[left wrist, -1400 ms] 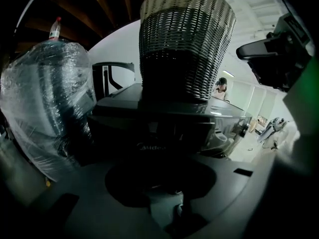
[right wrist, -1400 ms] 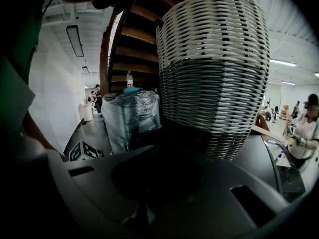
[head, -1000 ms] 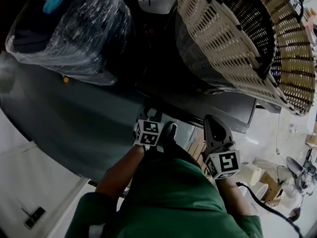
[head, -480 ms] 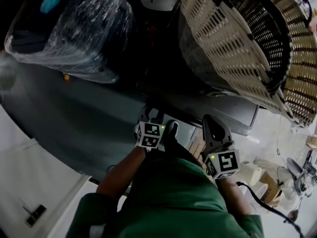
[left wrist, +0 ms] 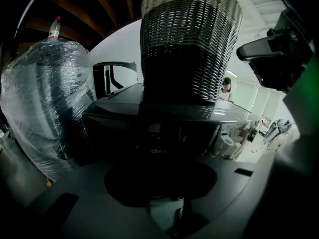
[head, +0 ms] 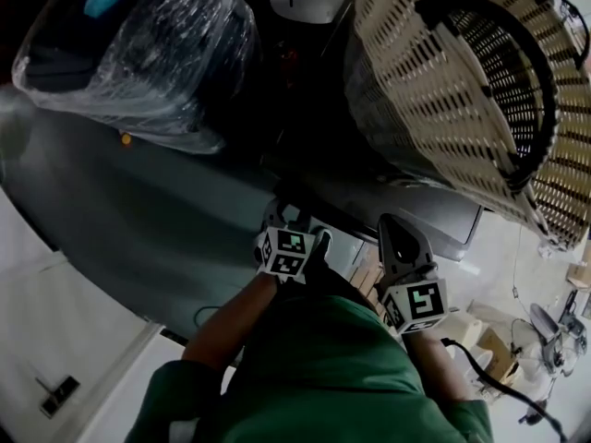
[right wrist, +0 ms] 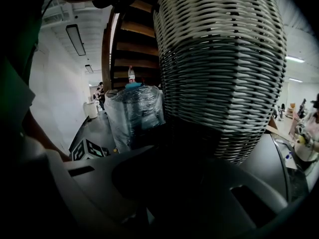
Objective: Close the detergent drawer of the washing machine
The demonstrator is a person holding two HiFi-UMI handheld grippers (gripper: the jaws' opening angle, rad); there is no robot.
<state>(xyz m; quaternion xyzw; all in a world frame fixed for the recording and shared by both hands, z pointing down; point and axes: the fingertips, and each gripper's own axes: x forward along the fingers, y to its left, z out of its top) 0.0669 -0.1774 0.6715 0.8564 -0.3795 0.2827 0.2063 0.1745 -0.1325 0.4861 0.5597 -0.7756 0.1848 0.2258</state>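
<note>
As the head view looks down past a person's green top [head: 323, 367], a bulky bundle wrapped in clear plastic film [head: 138, 53] stands far left. The left hand-held gripper [head: 314, 243] hangs at the front edge of the dark grey washing machine [head: 416, 212], jaws together and empty. A pale grey panel [head: 349, 247], seemingly the detergent drawer, shows just right of it. Next, the right hand-held gripper [head: 397, 238] is likewise closed on nothing. A tall beige wicker basket [head: 443, 72] stands on the machine's top.
</note>
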